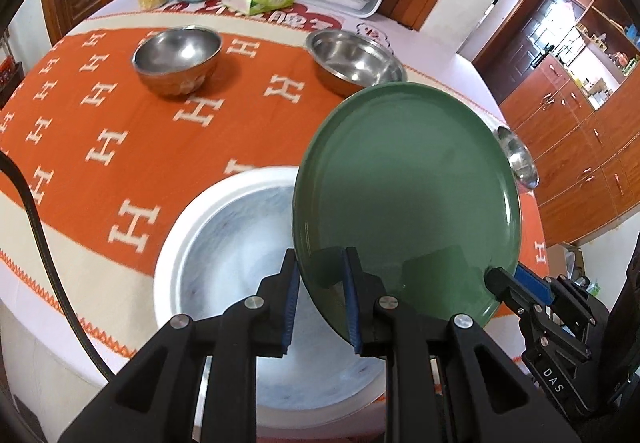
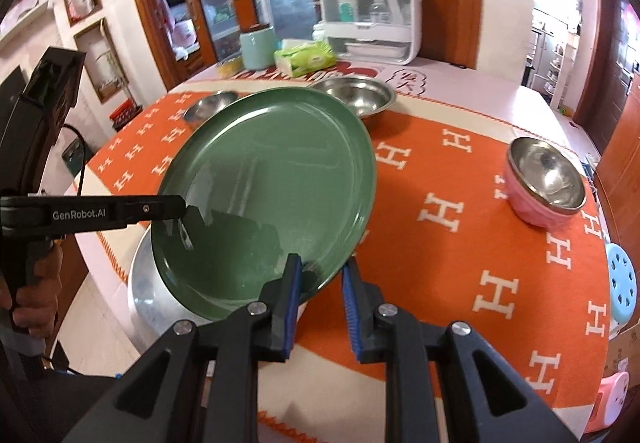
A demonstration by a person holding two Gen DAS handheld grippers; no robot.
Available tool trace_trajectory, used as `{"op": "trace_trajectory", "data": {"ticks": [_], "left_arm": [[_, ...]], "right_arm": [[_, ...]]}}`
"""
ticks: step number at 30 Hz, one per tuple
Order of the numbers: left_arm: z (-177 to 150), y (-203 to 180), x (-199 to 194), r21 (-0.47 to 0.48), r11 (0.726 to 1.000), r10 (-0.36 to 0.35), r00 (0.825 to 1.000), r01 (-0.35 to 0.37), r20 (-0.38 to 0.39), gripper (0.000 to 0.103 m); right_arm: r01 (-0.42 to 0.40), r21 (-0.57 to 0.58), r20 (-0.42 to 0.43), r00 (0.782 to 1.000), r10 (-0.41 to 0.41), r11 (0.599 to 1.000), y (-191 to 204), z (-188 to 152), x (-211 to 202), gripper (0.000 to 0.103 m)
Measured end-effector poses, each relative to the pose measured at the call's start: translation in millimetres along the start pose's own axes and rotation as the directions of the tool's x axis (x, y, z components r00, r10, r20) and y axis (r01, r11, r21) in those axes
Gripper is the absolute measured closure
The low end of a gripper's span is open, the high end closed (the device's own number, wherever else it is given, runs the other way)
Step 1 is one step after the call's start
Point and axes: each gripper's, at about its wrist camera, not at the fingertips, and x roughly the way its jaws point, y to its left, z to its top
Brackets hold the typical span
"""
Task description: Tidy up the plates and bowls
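left gripper (image 1: 322,299) is pinching the green plate's (image 1: 404,187) rim, tilting its face up; right gripper (image 2: 320,297) is hanging open beside it, "genrobot.ai" showing.

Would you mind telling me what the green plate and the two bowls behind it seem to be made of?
The green plate looks like glazed ceramic or perhaps enamel: its smooth surface mirrors the jaws. The small bowl and the wide bowl look like stainless steel, silvery with bright reflections.
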Motion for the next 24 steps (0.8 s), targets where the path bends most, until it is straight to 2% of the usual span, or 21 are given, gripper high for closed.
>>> {"op": "trace_trajectory", "data": {"ticks": [15, 19, 24], "left_arm": [[-15.6, 40.7, -2.3, 0.075, 0.996, 0.052, 0.990, -0.043, -0.129, 0.084], [-20.8, 49.7, 4.1, 0.093, 0.994, 0.074, 0.979, -0.057, -0.189, 0.084], [-26.3, 54.5, 5.8, 0.115, 0.990, 0.100, 0.972, -0.077, -0.212, 0.084]], "right_arm": [[-0.023, 0.004, -0.109, 0.994, 0.024, 1.000, 46.1, -11.7, 12.9, 0.082], [-0.027, 0.013, -0.154, 0.988, 0.029, 1.000, 55.5, -15.1, 19.2, 0.082], [-0.035, 0.016, -0.190, 0.981, 0.038, 0.999, 64.5, -18.9, 25.2, 0.077]]}}
